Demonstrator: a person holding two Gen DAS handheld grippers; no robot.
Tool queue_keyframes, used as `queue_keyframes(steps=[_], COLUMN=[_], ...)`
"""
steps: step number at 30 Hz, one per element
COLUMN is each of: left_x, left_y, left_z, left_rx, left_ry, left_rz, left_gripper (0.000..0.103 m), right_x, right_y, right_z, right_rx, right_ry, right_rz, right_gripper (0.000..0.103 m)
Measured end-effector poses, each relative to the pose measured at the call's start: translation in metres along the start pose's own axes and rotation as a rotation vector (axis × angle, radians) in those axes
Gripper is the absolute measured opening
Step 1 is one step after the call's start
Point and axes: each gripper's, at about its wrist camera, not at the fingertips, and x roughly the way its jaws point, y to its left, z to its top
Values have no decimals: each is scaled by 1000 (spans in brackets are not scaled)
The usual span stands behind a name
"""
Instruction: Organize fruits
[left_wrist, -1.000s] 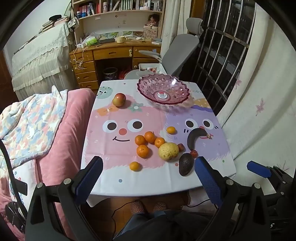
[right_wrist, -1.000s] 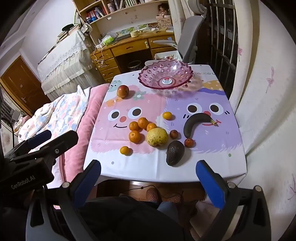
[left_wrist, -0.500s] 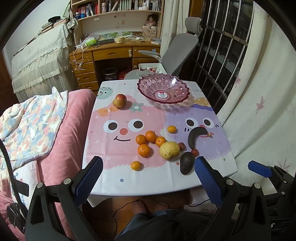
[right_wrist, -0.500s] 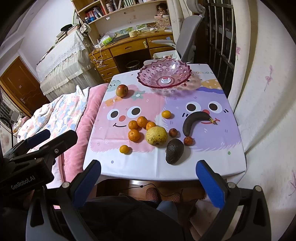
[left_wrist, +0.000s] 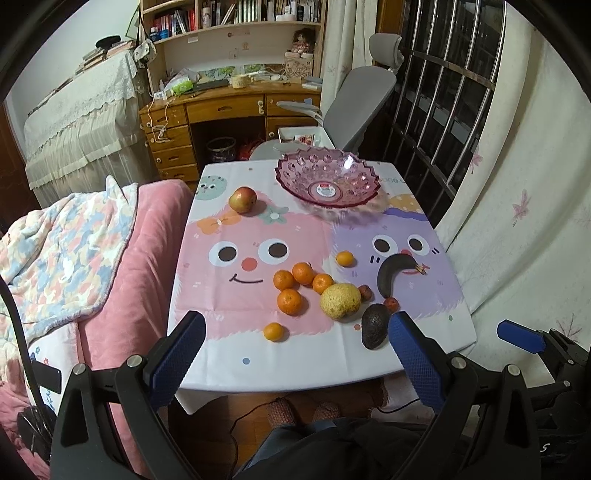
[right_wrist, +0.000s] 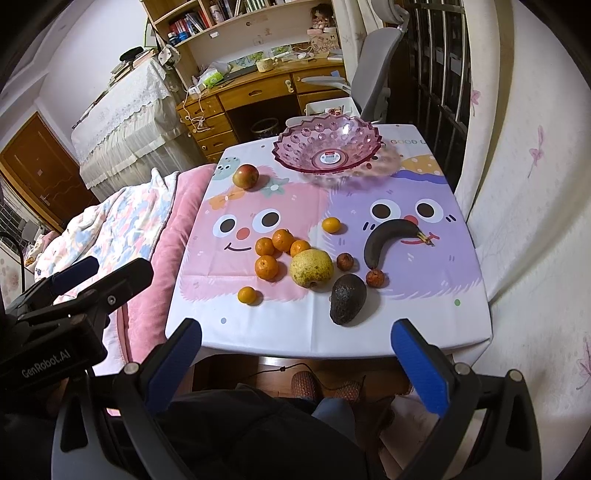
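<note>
Soft dark avocado (right_wrist: 347, 299) at the near edge wants gentle mid-body squeezing; left gripper (left_wrist: 295, 354) and right gripper (right_wrist: 297, 360) gape empty.

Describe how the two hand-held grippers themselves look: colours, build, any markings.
Both match: the left hand-held gripper and the right hand-held gripper each have a black frame with silver screws and two fingers faced with blue textured pads. In the right wrist view, the left unit's black body reads "GenRobot.AI" in white.

Avocado (left_wrist: 373, 325) near end behind a blue pad; bowl (left_wrist: 295, 173) sticker unreadable.
</note>
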Motion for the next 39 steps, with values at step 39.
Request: queue_keyframes(steps=[39], left_x=[49], left_y=[27], left_z=[25], left_rx=[-1], left_ry=[39], left_rz=[-18], left_gripper=[99], right_x=[14], right_y=[3], right_z=[21], right_rx=[-46], right_ry=[-185], right_rz=[-65], right_gripper=[103])
